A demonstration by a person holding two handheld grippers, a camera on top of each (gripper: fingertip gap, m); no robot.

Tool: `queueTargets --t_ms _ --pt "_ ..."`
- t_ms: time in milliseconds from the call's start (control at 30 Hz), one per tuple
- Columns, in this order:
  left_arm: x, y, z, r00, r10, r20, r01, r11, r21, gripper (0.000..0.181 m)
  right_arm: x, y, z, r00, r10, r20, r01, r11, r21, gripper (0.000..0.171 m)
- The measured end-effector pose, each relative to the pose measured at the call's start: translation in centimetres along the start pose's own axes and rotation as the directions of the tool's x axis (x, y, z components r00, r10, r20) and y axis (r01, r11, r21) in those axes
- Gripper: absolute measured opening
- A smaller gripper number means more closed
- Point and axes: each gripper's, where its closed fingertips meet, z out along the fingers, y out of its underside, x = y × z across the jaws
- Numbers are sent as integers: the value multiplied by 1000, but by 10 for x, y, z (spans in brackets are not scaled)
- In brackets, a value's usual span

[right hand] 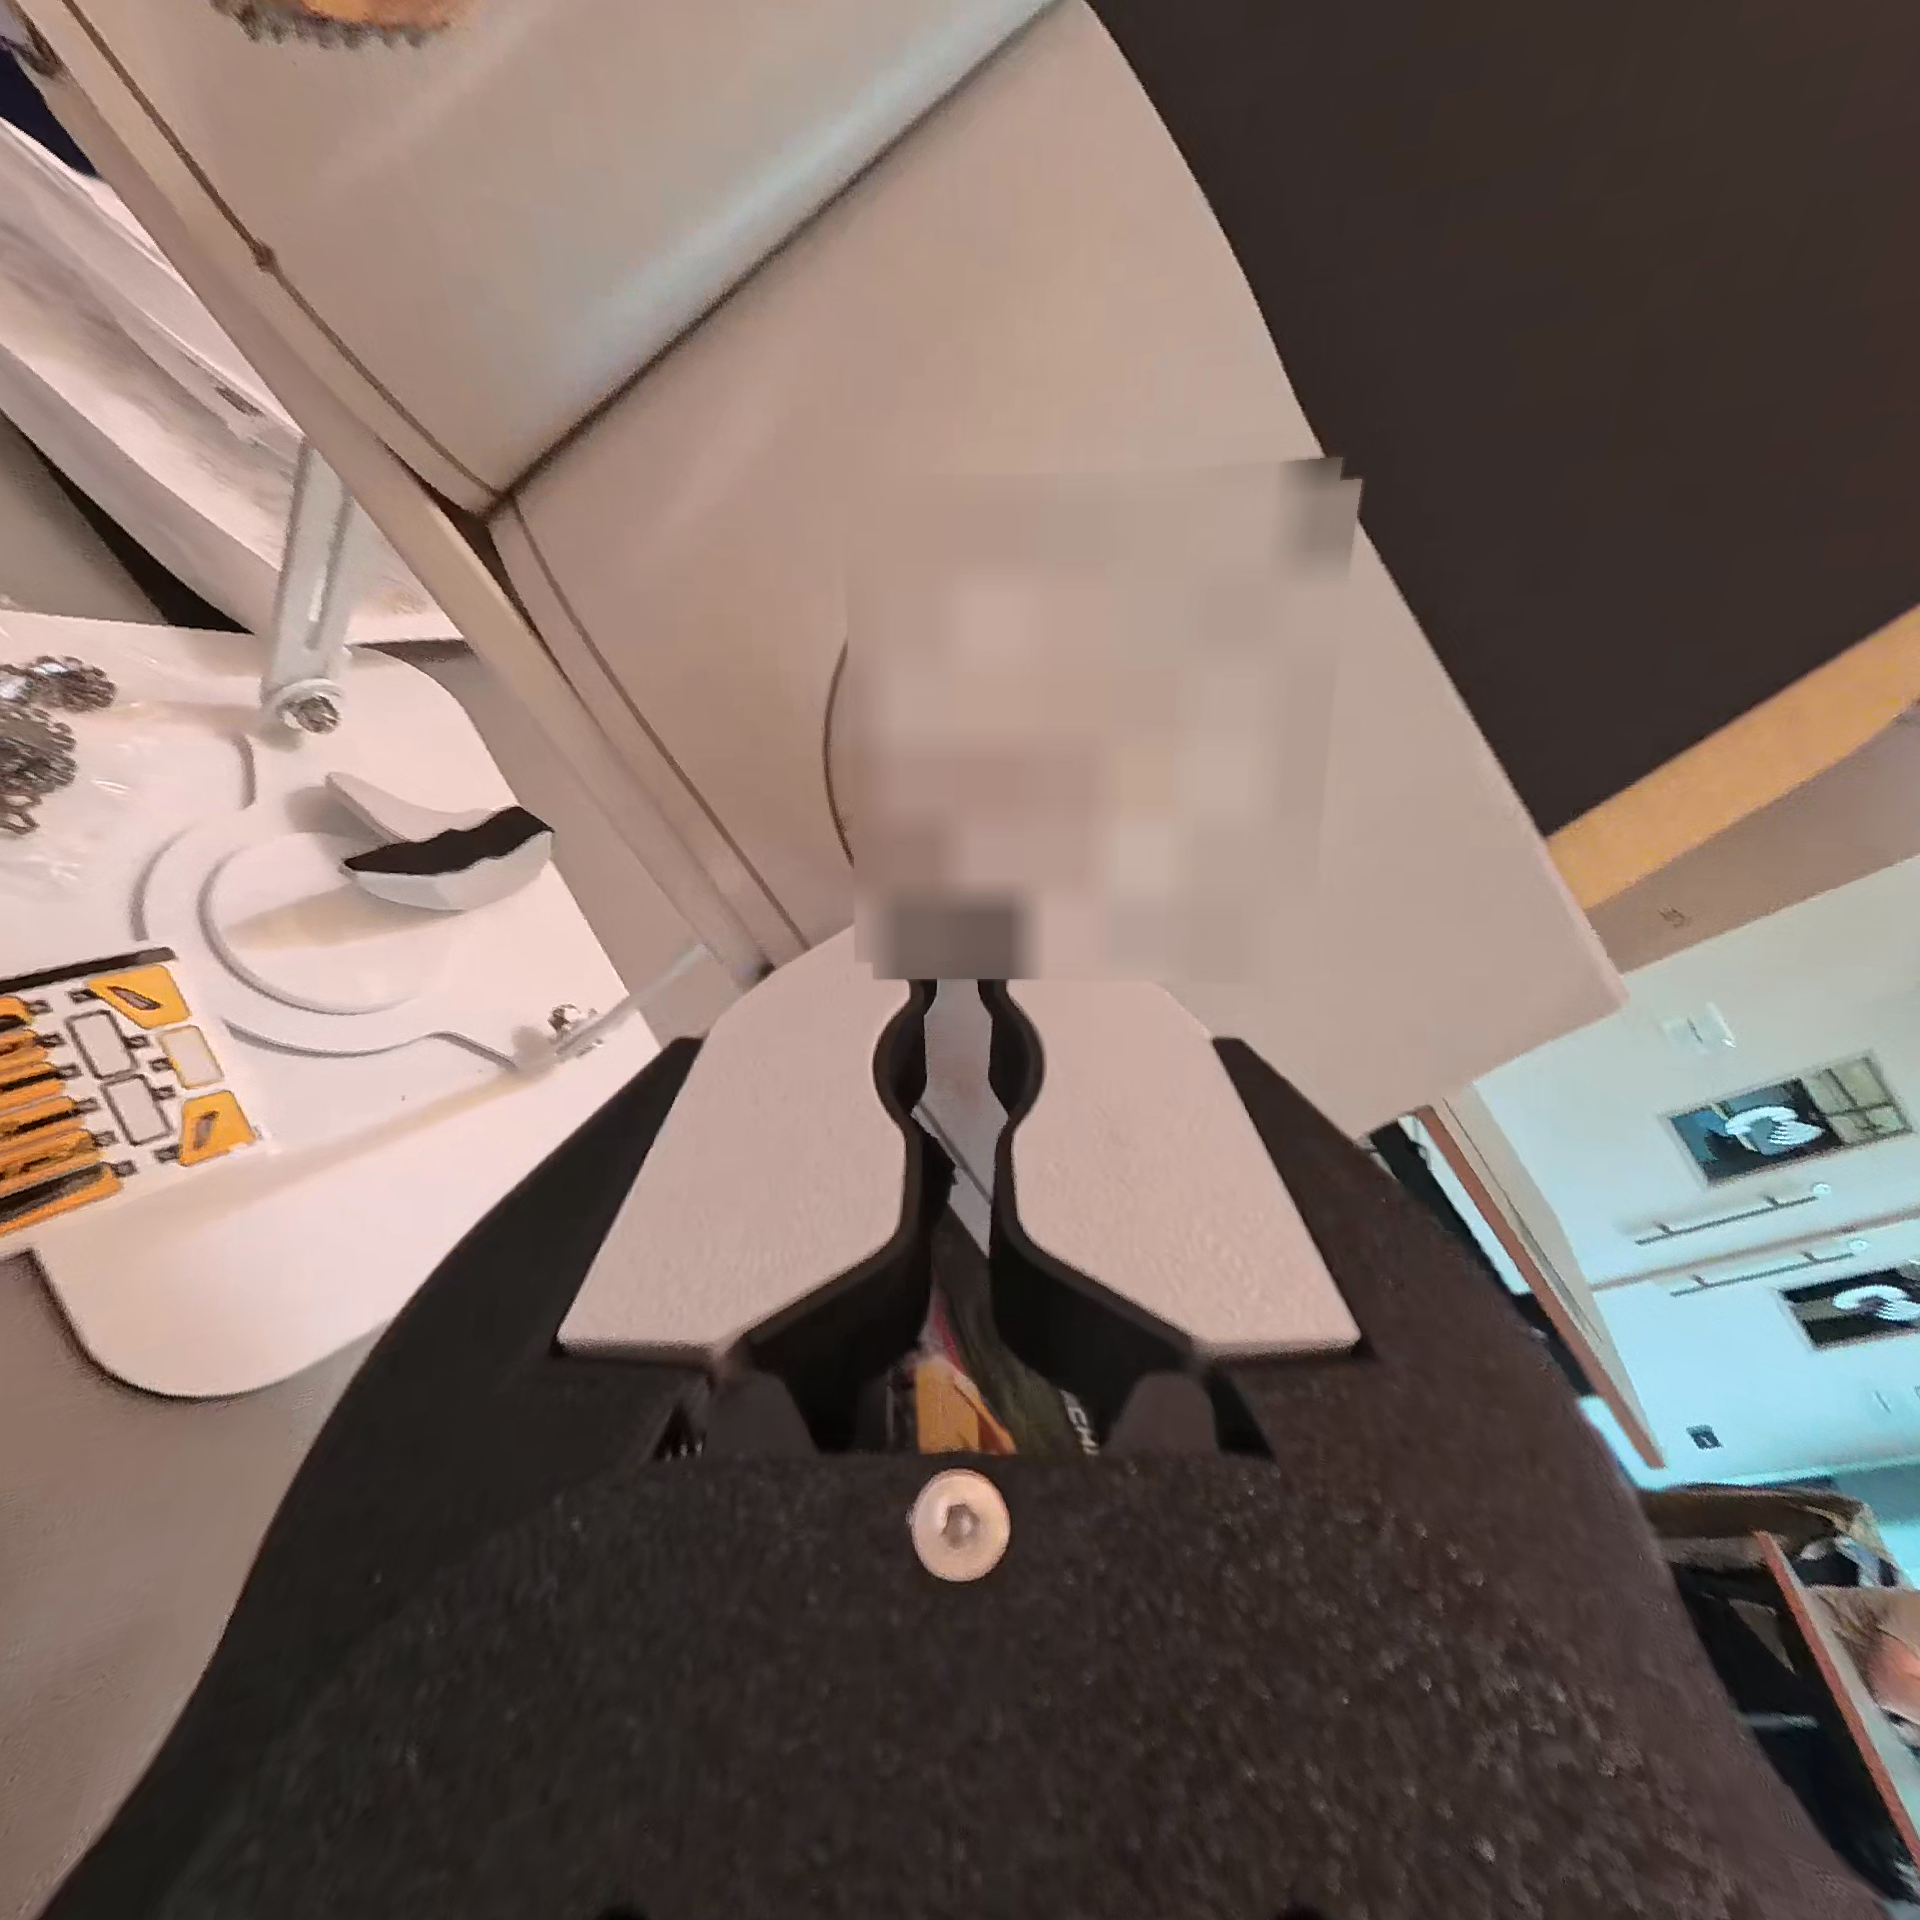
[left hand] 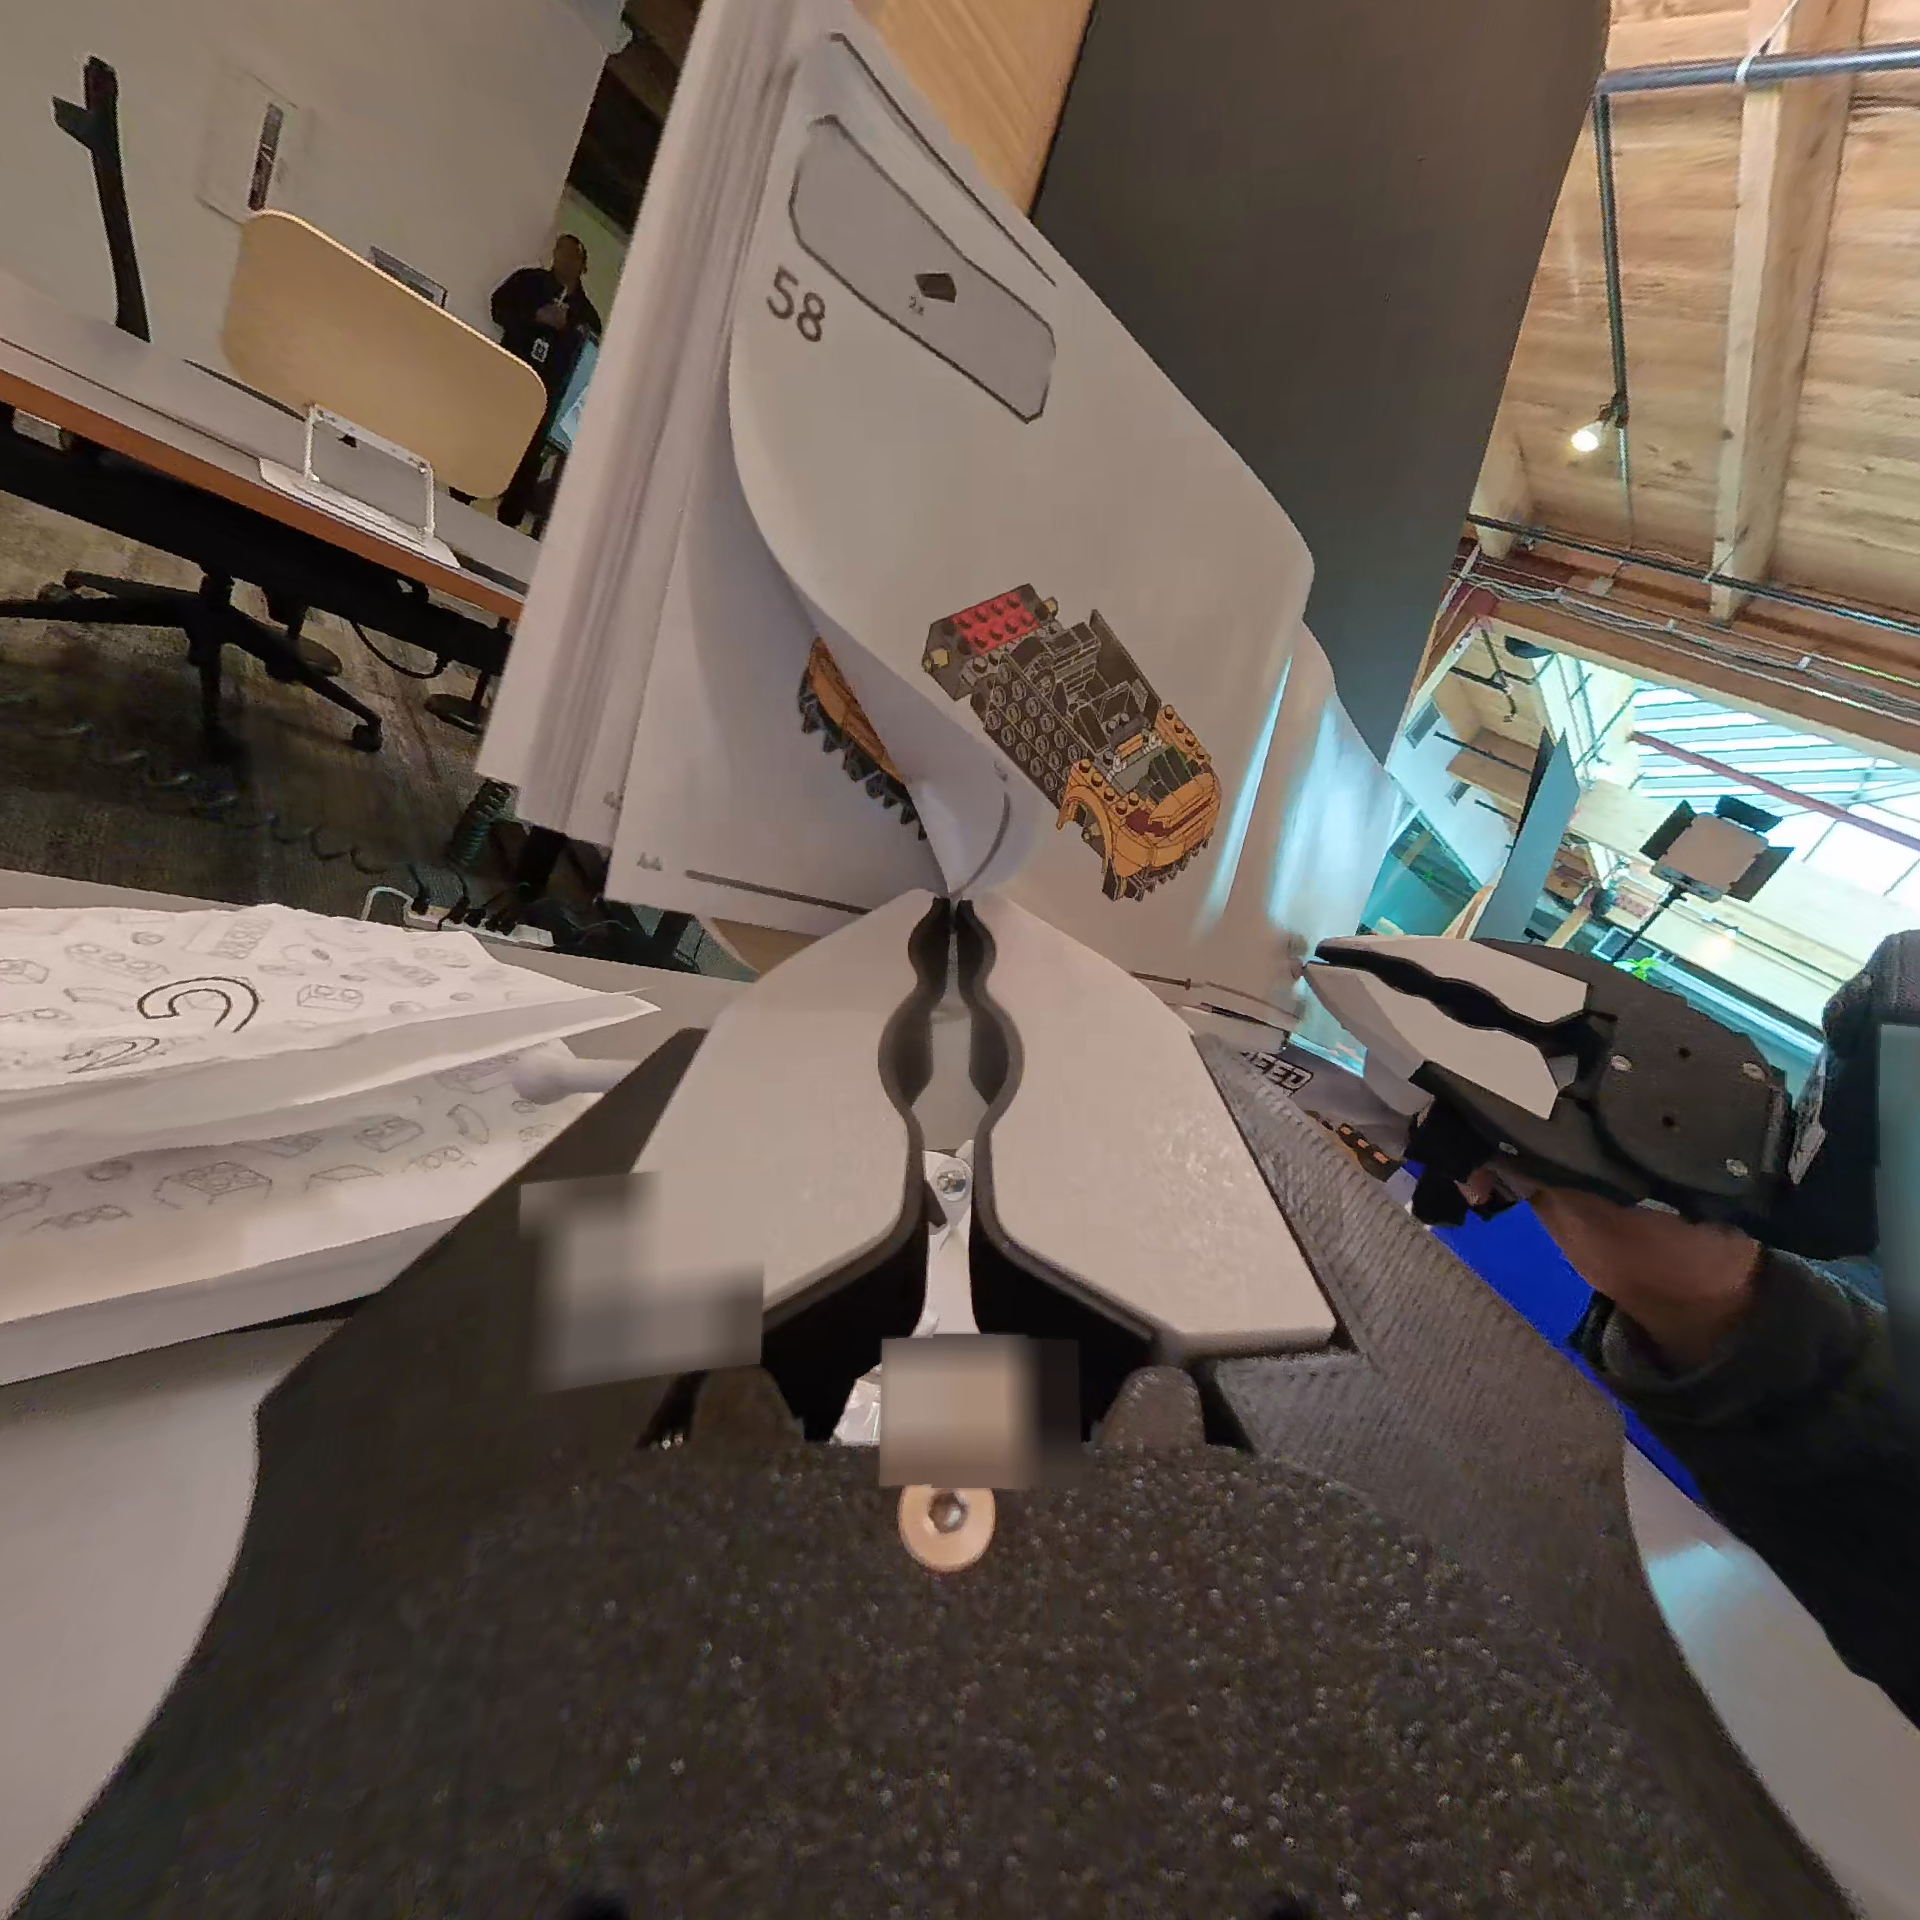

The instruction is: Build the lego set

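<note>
Lego set's instruction booklet (left hand: pixel 1039 499) stands propped up mid-surface; left gripper (left hand: pixel 951 909) fingers pinch a page corner, right gripper (right hand: pixel 956 997) fingers sit narrow at another page. No assembled model visible, so the build looks unfinished.

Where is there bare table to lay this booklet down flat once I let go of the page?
Bare grey table shows left of the right gripper, just this side of the white stand base. Further left is crowded: the sticker sheet and a clear bag of small parts sit on that base. By the left gripper, the paper bags fill the table's left side.
</note>
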Motion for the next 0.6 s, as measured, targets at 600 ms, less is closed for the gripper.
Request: queueTargets --t_ms 600 --pt "-10 0 1 1000 3 -3 -3 1000 2 1 10 17 -4 999 -3 -32 1 998 -68 3"
